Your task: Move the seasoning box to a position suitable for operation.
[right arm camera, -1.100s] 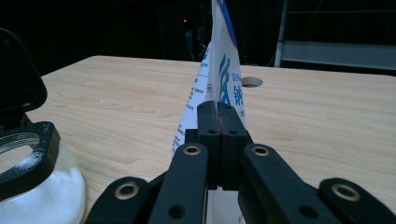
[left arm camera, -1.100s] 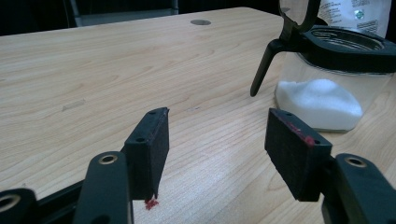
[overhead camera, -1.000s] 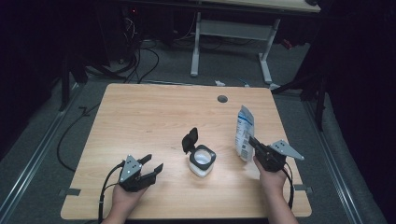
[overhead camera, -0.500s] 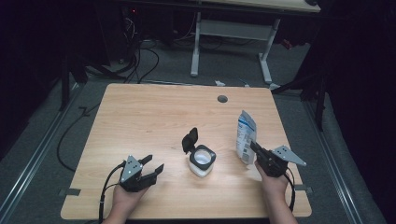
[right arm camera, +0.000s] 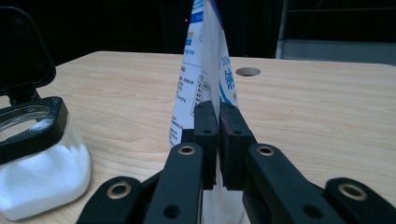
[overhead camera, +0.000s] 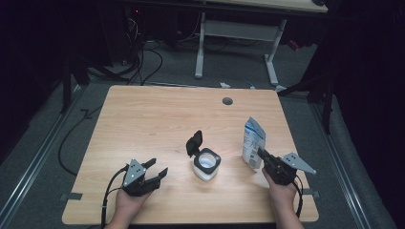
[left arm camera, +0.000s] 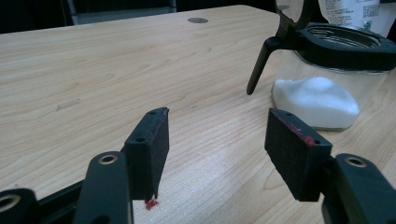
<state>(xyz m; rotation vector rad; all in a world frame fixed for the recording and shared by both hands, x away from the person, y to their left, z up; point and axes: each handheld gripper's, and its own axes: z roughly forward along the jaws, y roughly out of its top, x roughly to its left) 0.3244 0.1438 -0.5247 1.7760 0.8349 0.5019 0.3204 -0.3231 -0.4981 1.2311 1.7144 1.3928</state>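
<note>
The pouch [overhead camera: 252, 141] stands upright on the table [overhead camera: 157, 119] just right of the jar [overhead camera: 206, 165], whose lid [overhead camera: 194, 143] is flipped open. The right gripper [overhead camera: 262, 155] pinches the pouch's near edge between almost closed jaws that have just been easing apart. Well left of the jar, the left gripper [overhead camera: 159, 169] rests with jaws wide apart, holding nothing.

The left gripper [overhead camera: 152, 172] rests low over the table [overhead camera: 157, 114] near its front edge, held in the person's left hand [overhead camera: 125, 205], jaws standing apart with nothing between them. The right gripper [overhead camera: 261, 155], held in the right hand [overhead camera: 282, 194] near the table's front right corner, has its jaws just easing open, pads still pinching the pouch's [overhead camera: 252, 141] edge.
</note>
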